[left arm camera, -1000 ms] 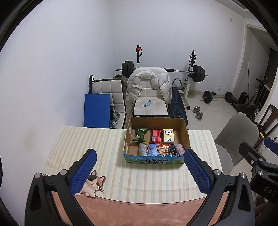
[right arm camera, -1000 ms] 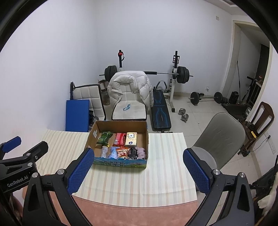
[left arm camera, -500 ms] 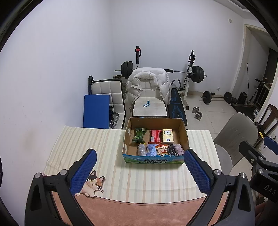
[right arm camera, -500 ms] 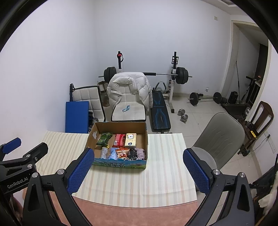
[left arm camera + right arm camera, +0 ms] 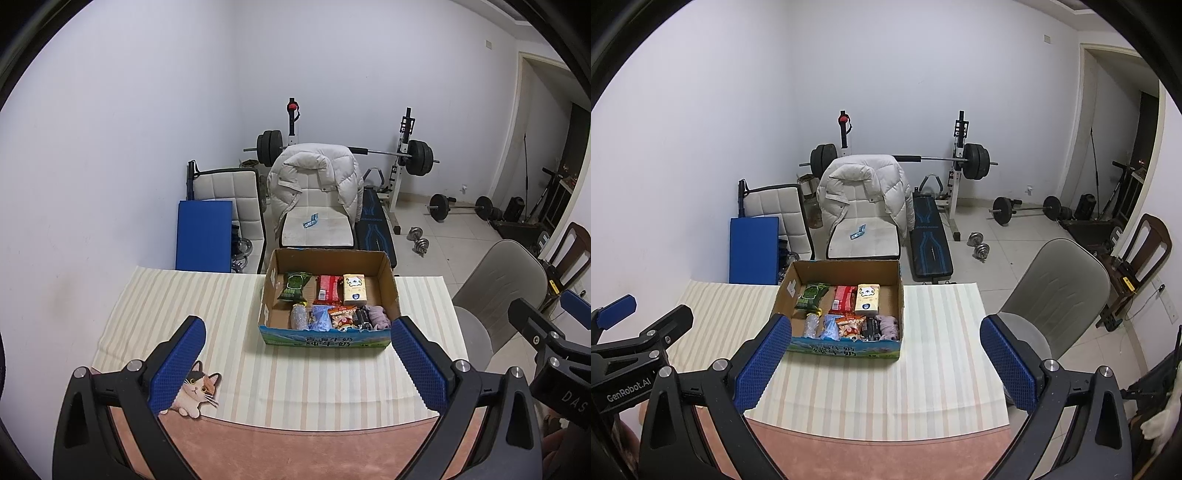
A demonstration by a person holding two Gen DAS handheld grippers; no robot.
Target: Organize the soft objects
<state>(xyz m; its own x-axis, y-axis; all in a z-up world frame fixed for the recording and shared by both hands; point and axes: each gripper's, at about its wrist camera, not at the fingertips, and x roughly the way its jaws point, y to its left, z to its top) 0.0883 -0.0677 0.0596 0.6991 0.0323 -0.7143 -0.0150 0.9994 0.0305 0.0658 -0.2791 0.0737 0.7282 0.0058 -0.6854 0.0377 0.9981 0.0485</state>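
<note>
**Both grippers spread wide above the striped surface, holding nothing**

The room is a white-walled home gym: a barbell rack (image 5: 347,147) stands at the back wall, a white puffer jacket (image 5: 314,177) drapes over a pale padded chair, and a flat blue mat (image 5: 203,234) leans beside it. A grey shell chair (image 5: 1060,291) sits at the right of the surface.

The surface (image 5: 306,380) wears a cream cloth with soft peach stripes; its near edge shows a pinkish-brown, matte top.

A rectangular cardboard box (image 5: 388,273) with a blue printed front stands open toward the far middle of the cloth. Inside lie crinkly packets: a green snack bag (image 5: 294,286), a red packet (image 5: 328,288) and a yellow tissue pack (image 5: 354,289) along the back, with a blue pouch and a mauve soft bundle (image 5: 378,316) along the front.

The left gripper (image 5: 295,365) hovers near the front edge, its black fingers with blue knurled pads (image 5: 177,363) far apart, gripping nothing. The right gripper (image 5: 886,363) is likewise wide open and empty, its left pad overlapping the box corner in view.

A small flat plush cat (image 5: 195,391), calico with round eyes, lies on the cloth's near left corner, partly hidden behind the left gripper's left finger.
</note>
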